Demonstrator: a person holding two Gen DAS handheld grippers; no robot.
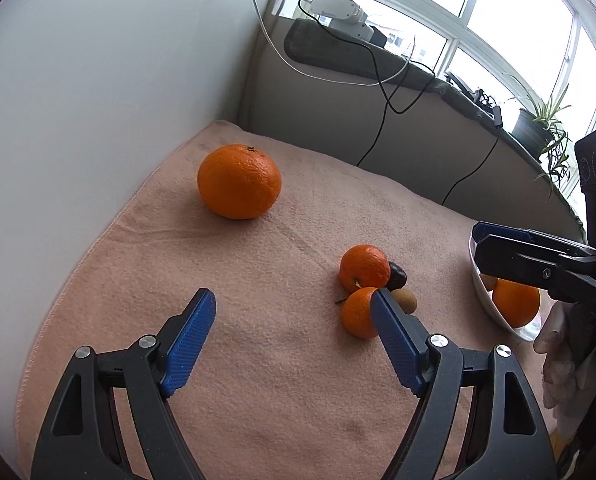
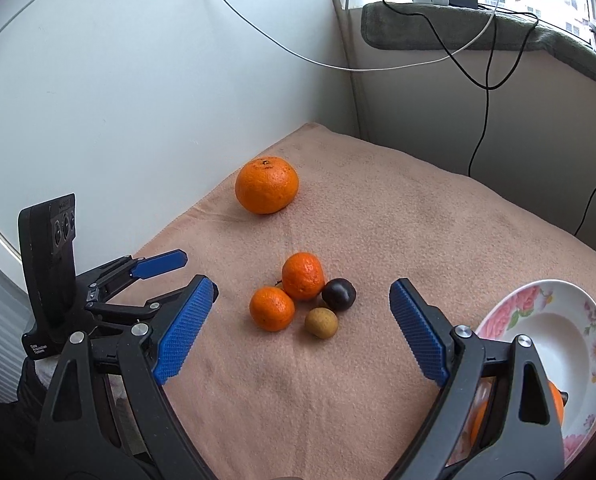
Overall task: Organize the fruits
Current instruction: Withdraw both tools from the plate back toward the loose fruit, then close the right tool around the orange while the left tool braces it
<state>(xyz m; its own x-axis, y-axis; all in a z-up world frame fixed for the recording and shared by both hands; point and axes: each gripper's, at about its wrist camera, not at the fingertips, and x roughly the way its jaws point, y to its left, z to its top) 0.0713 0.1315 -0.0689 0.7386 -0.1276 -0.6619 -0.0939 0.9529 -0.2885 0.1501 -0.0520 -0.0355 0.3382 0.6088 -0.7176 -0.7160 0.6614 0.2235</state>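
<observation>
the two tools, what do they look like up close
Both match. The left tool and right tool have black plastic linkage arms with silver pivot pins and blue ridged finger pads. The left one's black housing carries three round lenses and small white lettering. A pale-gloved hand holds the right.

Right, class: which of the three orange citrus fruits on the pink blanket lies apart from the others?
The largest orange citrus fruit, nearest the white wall; the two smaller ones sit clustered together.

On the blanket (image 2: 377, 208) a cluster of four small fruits (image 2: 301, 296) is seen centrally; a large orange (image 2: 266, 185) lies at 11 o'clock from it; a bowl (image 2: 593, 320) is set at 3 o'clock, an orange inside (image 1: 515, 303).
</observation>
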